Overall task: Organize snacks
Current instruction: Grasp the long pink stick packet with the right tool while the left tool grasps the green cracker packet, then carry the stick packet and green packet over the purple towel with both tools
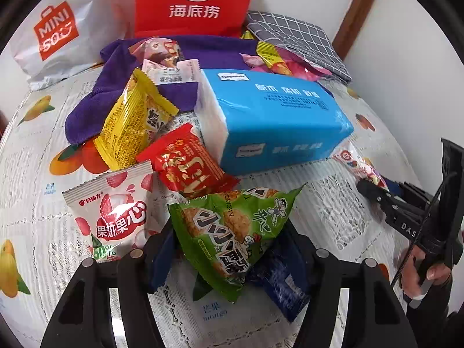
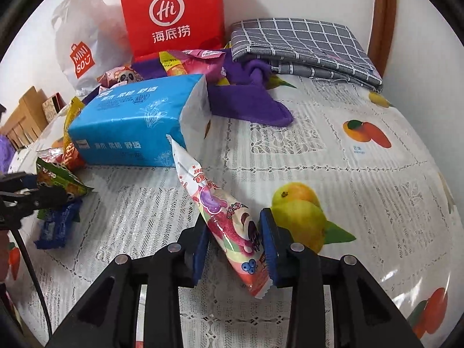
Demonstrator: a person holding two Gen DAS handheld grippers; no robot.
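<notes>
Left tool [image 1: 229, 249] clamps green snack bag [image 1: 232, 232], blue tissue pack [image 1: 275, 119] behind

Both my grippers, left gripper [image 1: 224, 249] and right gripper [image 2: 235, 240], are black plastic linkages with round silver pins at the joints and blue ribbed pads [image 2: 268, 246]. White "DAS" lettering on the right one's side, thin black cable alongside. The sleeve looks dark, but it's hard to see.
</notes>
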